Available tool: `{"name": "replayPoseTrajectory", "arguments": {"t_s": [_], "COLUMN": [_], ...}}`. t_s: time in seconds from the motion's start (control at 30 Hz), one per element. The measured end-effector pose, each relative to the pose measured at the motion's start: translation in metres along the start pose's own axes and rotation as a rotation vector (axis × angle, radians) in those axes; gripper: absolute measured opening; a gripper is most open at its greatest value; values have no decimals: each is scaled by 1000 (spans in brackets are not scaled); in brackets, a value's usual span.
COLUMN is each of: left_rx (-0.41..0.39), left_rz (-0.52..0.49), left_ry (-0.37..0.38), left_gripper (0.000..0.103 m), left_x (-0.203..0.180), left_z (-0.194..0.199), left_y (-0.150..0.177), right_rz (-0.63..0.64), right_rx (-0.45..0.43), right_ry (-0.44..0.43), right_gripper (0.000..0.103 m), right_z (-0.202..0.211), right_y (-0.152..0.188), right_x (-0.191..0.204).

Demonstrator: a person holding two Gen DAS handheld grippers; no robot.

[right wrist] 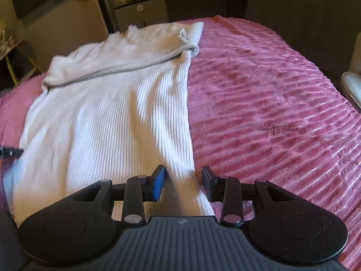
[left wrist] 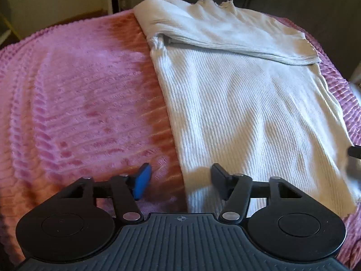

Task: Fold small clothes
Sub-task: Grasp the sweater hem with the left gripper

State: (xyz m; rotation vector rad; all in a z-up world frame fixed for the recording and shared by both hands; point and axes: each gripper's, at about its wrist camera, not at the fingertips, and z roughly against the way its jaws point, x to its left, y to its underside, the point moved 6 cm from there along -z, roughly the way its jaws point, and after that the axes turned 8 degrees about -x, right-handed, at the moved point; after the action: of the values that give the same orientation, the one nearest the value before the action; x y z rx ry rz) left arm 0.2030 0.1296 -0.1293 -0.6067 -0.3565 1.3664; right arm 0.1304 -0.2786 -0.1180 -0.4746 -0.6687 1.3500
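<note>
Two grippers, left gripper (left wrist: 178, 181) and right gripper (right wrist: 183, 184), hover unclenched astride the white sweater's (left wrist: 237, 103) near corners; seemingly poised to pinch the hem for folding.

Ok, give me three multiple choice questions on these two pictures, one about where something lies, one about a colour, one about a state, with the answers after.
1. Where does the white ribbed garment lie?
A. On the bedspread
B. On a wooden floor
C. In a basket

2. What colour is the bedspread?
A. Green
B. Pink
C. Grey

3. How do the fingers of the left gripper stand?
A. Pressed on the garment
B. Apart, over the garment's near left edge
C. Shut on a hanger

Answers:
1 A, the garment is spread flat on the bedspread, its top part folded across.
2 B, the ridged cover shows pink in both views.
3 B, the blue pad is over the bedspread and the black one over the garment, with no cloth pinched between them.
</note>
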Motion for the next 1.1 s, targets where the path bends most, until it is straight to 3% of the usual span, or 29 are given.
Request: {"name": "replayPoseTrajectory", "arguments": {"t_s": [0.2,0.33,0.4,0.47,0.53,0.63,0.8,0.87,0.97,1.1], "left_rx": [15,37,40,37,37,35,-70,-133,-203,-303], "left_rz": [-71,-50,-45,-56,-54,-5,149,172,186,175], "left_ry": [18,20,20,29,39,40,142,144,100,-51], "left_gripper": [60,61,54,26,13,11,11,11,11,11], "left_x": [-4,-2,-3,-7,-10,-9,-4,-3,2,13], "left_z": [-1,-7,-8,-7,-6,-5,18,26,28,23], "left_y": [5,4,2,-1,-5,-12,-49,-71,-101,-128], "right_rz": [-29,-39,-26,-11,7,-9,-122,-168,-182,-126], "right_rx": [44,60,65,68,65,62,-11,-59,-135,-233], "right_ry": [-31,-62,-73,-87,-99,-134,-204,-214,-211,-180], "right_gripper": [39,35,27,16,11,10,10,10,7,7], "right_z": [-7,-6,-8,-8,-8,-6,5,7,5,-2], "right_y": [3,2,3,3,3,0,-30,-51,-86,-125], "right_x": [-6,-6,-3,2,8,13,13,12,16,24]}}
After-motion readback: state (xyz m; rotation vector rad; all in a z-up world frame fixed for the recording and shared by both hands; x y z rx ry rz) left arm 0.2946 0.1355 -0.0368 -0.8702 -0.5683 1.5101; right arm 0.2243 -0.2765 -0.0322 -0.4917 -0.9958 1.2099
